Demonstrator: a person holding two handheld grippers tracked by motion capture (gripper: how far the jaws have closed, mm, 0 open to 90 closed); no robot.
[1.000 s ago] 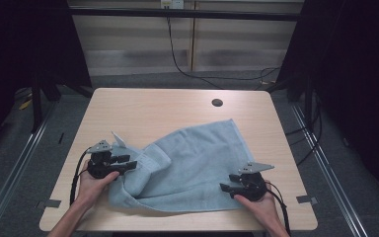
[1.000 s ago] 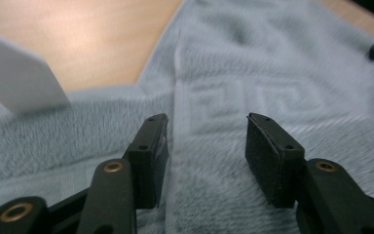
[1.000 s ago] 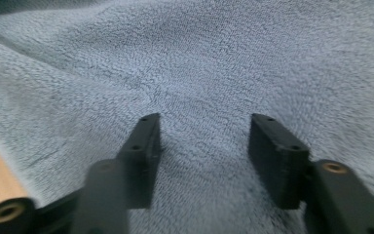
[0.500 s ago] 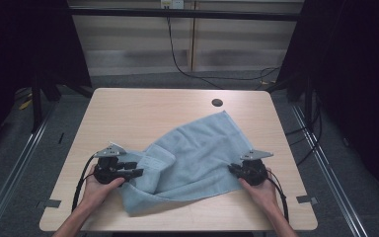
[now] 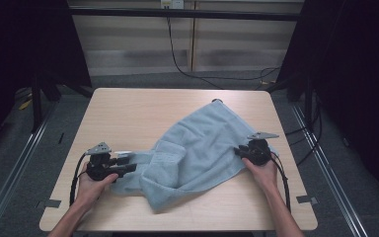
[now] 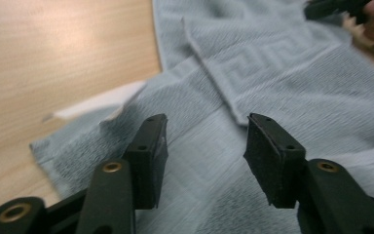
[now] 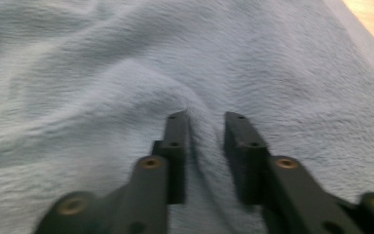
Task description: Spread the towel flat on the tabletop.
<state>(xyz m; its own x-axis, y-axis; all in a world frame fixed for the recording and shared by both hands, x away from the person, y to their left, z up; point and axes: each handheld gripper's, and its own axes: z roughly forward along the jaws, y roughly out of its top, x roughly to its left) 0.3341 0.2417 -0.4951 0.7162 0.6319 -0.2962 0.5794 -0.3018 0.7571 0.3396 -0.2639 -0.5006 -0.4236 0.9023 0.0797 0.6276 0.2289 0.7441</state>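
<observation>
Towel (image 5: pixel 202 143) lies rumpled on table (image 5: pixel 128 113); right gripper (image 7: pixel 207 127) pinches a fold, left gripper (image 6: pixel 205 139) spread apart above it.

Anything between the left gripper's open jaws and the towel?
Nothing visible. The left gripper hangs open right over the towel, bare cloth between the jaws. The right gripper pinches a fold.

Overhead light brightens the surface (image 5: pixel 128 113) while the surroundings fall into near-black. The left gripper view shows wood glare; the right gripper view is soft and blurred.
</observation>
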